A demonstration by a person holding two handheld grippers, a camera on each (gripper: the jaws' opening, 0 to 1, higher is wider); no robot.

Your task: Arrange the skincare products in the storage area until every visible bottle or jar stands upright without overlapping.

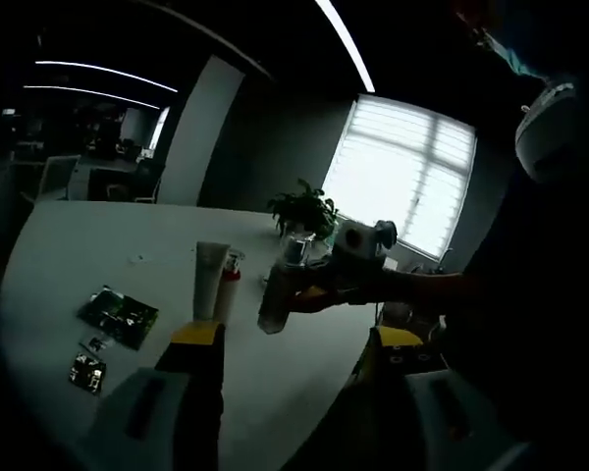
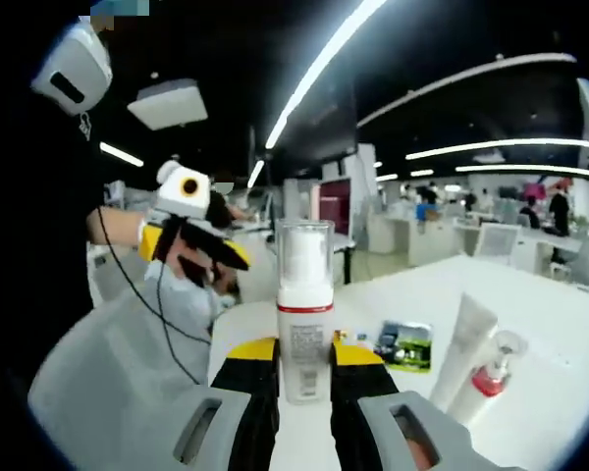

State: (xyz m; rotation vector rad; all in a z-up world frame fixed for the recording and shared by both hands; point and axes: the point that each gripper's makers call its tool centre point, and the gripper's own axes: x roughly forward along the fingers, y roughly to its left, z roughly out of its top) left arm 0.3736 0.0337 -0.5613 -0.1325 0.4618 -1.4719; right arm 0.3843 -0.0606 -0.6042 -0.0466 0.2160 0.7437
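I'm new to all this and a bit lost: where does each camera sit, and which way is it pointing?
Left gripper view: rides the left gripper, facing the white table, window and the right gripper holding a bottle.
Right gripper view: rides the right gripper, facing its clamped bottle, the office, the person's hand.
Shared: bottle, white tube, table.

Black jaws tipped with yellow pads are seen on the right gripper (image 2: 304, 365), mounted on grey housings. At the frame's left, the left gripper (image 2: 238, 259) is yellow and black, trailed by a thin black cable.
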